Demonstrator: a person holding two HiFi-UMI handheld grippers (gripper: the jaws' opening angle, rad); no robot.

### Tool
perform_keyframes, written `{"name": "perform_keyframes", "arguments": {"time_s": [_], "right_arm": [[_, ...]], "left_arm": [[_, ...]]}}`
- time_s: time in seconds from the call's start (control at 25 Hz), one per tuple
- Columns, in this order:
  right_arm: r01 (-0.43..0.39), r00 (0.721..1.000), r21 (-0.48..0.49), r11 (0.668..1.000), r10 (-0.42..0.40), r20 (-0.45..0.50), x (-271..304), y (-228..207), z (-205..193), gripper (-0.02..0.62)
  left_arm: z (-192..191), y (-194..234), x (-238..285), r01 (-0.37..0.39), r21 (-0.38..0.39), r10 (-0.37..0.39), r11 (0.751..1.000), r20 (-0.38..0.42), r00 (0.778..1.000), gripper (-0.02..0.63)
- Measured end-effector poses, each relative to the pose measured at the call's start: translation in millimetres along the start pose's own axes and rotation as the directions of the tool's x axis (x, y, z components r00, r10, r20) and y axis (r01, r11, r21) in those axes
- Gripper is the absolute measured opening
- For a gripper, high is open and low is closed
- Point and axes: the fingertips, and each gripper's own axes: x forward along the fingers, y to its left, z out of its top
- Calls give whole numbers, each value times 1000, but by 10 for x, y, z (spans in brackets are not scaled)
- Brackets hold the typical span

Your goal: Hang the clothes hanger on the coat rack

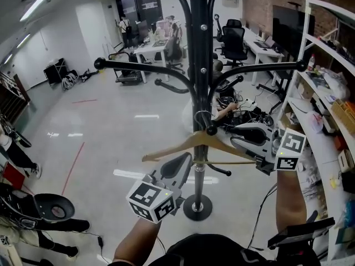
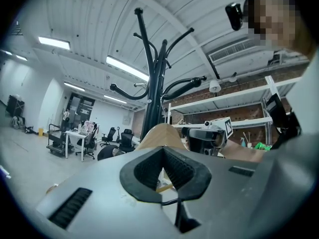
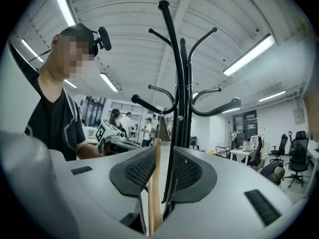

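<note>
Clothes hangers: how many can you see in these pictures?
1. The wooden hanger, hook at a lower peg of the coat rack, its wood between the jaws of the left gripper and the right gripper. No others show.

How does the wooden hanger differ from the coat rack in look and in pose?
The hanger is pale wood with a thin metal hook; the coat rack is black. The hanger is small and spreads sideways; the coat rack is tall and stands upright on a round base. They meet where the hook sits at one rack arm.
</note>
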Motion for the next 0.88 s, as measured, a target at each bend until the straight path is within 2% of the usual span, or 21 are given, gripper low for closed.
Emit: {"name": "perform_keyframes", "arguments": {"time_s": [0.24,0.52,0.76,0.88], "right_arm": [[106,992,-11,994,-105,72,-314,151,266,91],[299,950,8,954,-298,93,-778,554,370,89],[343,934,69,937,-348,76,-1122,1174,223,85],[353,932,89,931,-359,55,-1246,1473,115,23]], "left_arm": [[40,-245,-236,-23,12,23,1000,9,1000,0],[-4,-710,-589,-66,15,65,998,9,998,0],[-182,-1242,-984,-109,-3,109,994,-9,994,1],[-245,-1459,-1218,-121,-4,121,993,-25,992,0]]}}
